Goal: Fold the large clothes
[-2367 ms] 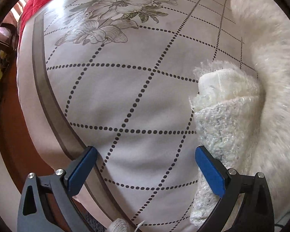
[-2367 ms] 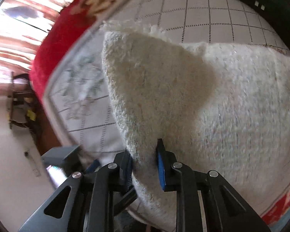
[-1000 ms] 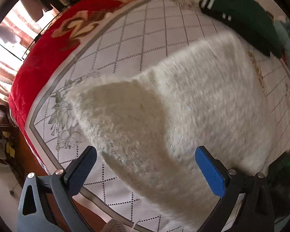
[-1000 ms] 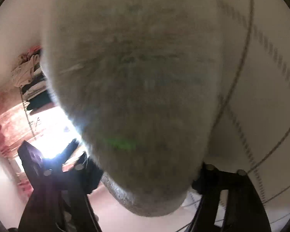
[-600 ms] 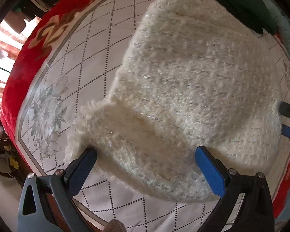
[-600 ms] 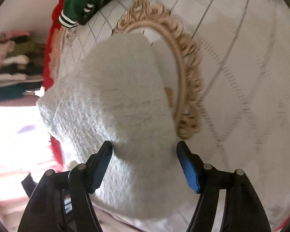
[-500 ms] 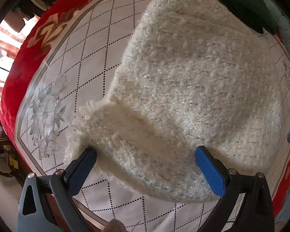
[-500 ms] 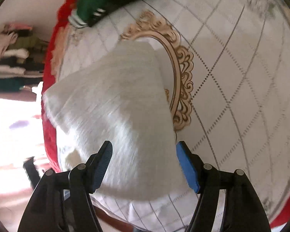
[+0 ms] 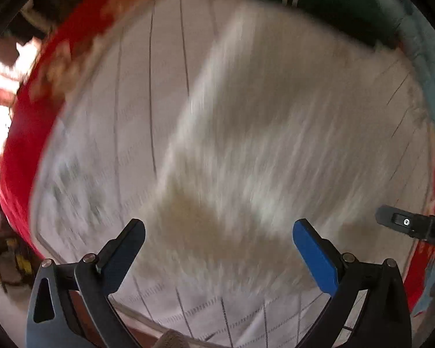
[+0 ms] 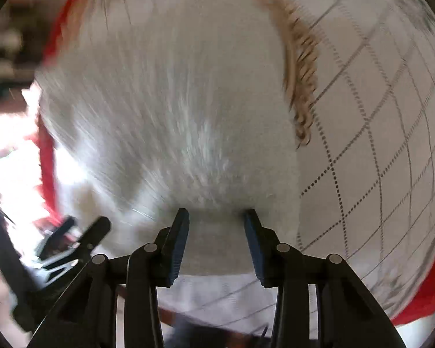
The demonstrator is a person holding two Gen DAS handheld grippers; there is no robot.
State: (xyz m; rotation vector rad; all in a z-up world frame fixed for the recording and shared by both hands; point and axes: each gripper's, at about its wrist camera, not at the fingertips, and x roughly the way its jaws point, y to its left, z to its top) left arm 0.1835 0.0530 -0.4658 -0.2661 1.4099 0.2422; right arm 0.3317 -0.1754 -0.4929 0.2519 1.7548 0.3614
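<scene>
A white fluffy sweater [image 9: 275,145] lies folded on the bedspread [image 9: 124,116]; both views are blurred by motion. My left gripper [image 9: 217,232] hangs above the sweater's near part, open, with nothing between its fingers. In the right wrist view the sweater [image 10: 174,101] fills the middle. My right gripper [image 10: 216,220] is at its near edge, jaws closing, and a bunch of the fabric fills the gap between the pads. The right gripper [image 9: 406,223] also shows at the right rim of the left wrist view, and the left gripper [image 10: 72,232] at the lower left of the right wrist view.
A dark green garment with white stripes [image 9: 319,3] lies past the sweater's far end, beside teal cloth [image 9: 423,52]. A red blanket [image 9: 29,133] borders the bedspread at the left. A gold ornate oval print [image 10: 301,58] curves beside the sweater. The bed's edge runs just below both grippers.
The right gripper's jaws have narrowed onto the sweater's near edge, and the sweater now fills its view. The left wrist view has shifted and gone blurred; its jaws stay wide.
</scene>
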